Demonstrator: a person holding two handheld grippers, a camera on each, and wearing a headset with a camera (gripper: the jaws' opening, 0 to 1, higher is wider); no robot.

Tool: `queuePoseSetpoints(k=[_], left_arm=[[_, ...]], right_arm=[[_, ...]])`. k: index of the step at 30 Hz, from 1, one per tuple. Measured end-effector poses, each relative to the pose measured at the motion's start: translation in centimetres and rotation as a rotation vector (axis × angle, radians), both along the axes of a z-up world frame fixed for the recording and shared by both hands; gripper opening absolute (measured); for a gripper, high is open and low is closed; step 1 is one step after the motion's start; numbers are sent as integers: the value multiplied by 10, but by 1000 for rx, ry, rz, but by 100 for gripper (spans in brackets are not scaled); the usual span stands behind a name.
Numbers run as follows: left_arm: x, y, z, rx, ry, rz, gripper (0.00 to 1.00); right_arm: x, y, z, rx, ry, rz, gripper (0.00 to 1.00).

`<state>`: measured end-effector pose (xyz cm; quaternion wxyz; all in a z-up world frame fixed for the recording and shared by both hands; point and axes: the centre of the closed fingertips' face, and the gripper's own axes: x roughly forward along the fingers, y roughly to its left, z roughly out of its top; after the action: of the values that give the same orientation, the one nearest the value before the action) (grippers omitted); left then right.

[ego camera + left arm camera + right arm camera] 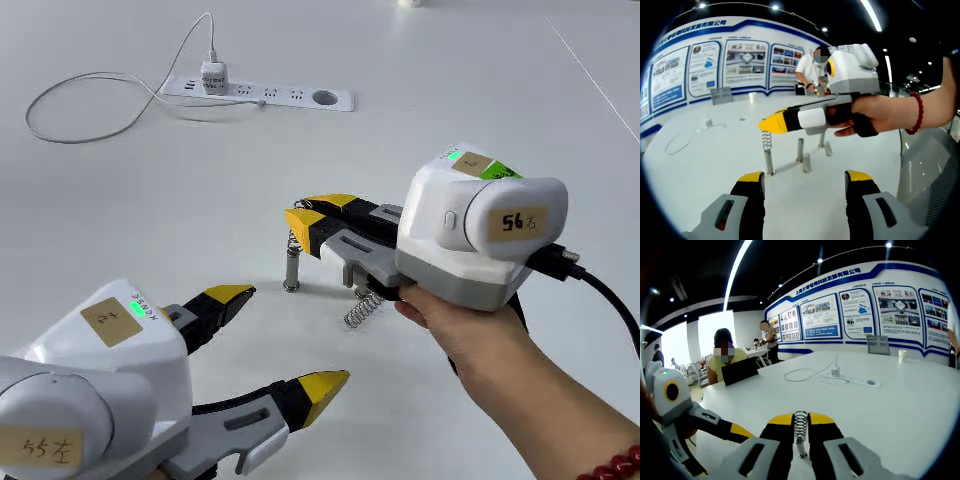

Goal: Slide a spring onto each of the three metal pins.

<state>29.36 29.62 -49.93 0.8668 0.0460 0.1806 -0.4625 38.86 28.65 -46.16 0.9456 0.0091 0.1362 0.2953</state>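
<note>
Your right gripper [315, 209], centre of the head view, has its yellow-tipped jaws nearly together, pinching the upper coils of a spring [293, 241] that stands upright over a metal pin [291, 272]. Spring and pin share one vertical axis, with the pin directly beneath the tips, so the coming move looks like a straight push down. Your left gripper [280, 338], lower left, hangs wide open and empty, well apart from the pin; the right is plainly nearer. A loose spring [363, 311] lies on its side on the white table [150, 220], just below the right gripper's body.
</note>
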Motion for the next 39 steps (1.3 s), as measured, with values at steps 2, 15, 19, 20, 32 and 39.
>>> queuePoseSetpoints(k=[2,15,19,20,32,39], left_arm=[[0,0,-1,1,1,1,67],[-1,2,-3,-3,15,13,69],[-1,2,-4,-2,18,14,69],[-1,3,-4,1,17,13,69],[0,5,-3,3,11,17,68],[2,7,-2,6,8,23,68]], right_arm=[[0,1,-1,3,4,1,11],[-4,4,-15,-83,3,-1,11],[-4,4,-20,-99,7,-8,12],[-4,4,-22,-105,11,-9,12],[-6,5,-42,-128,68,-15,12],[-7,5,-53,-144,99,-11,12]])
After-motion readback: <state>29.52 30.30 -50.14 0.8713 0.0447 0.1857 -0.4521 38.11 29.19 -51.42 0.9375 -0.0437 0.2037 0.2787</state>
